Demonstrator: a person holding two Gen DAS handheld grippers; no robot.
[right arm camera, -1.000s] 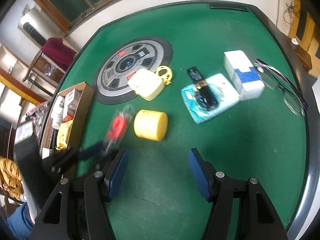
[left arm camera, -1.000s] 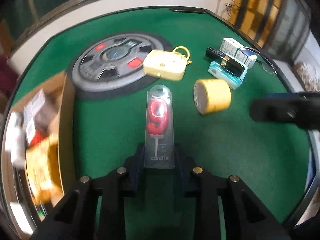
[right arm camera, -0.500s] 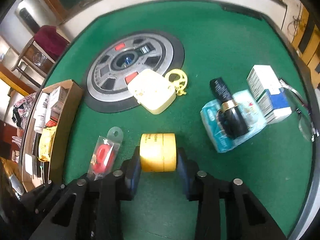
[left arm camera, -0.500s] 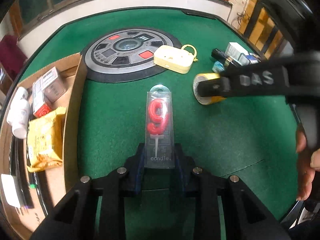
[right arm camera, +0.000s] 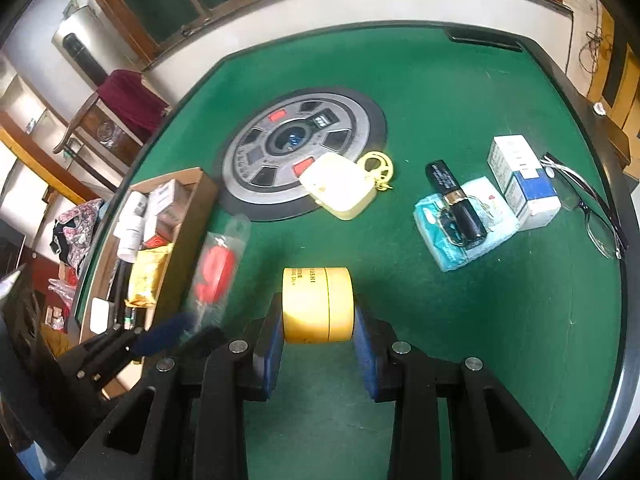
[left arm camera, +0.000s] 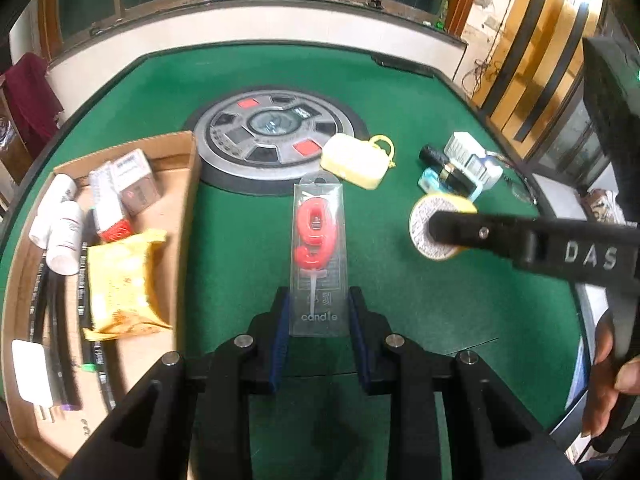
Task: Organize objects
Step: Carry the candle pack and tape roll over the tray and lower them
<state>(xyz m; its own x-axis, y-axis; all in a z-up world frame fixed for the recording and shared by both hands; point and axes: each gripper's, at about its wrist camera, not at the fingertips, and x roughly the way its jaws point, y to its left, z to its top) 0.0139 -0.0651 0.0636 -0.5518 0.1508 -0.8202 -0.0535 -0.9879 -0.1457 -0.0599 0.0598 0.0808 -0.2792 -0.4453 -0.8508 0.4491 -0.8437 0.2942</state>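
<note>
My left gripper is shut on a clear packet holding a red number-nine candle, lifted above the green felt table. In the right wrist view the same candle packet appears blurred at the left. My right gripper is shut on a yellow round jar, its pads pressing the jar's flat ends. From the left wrist view the jar sits behind the right gripper's black finger. A cardboard box with several packed items lies at the left.
A grey round mat lies mid-table with a pale yellow case on its edge. A teal pack with a black tube, white and blue boxes and glasses lie right. A hand shows at the right.
My right gripper moved in over the yellow jar and shut on it. My left gripper carried the candle packet up and toward the box side, so the box shows more fully.
</note>
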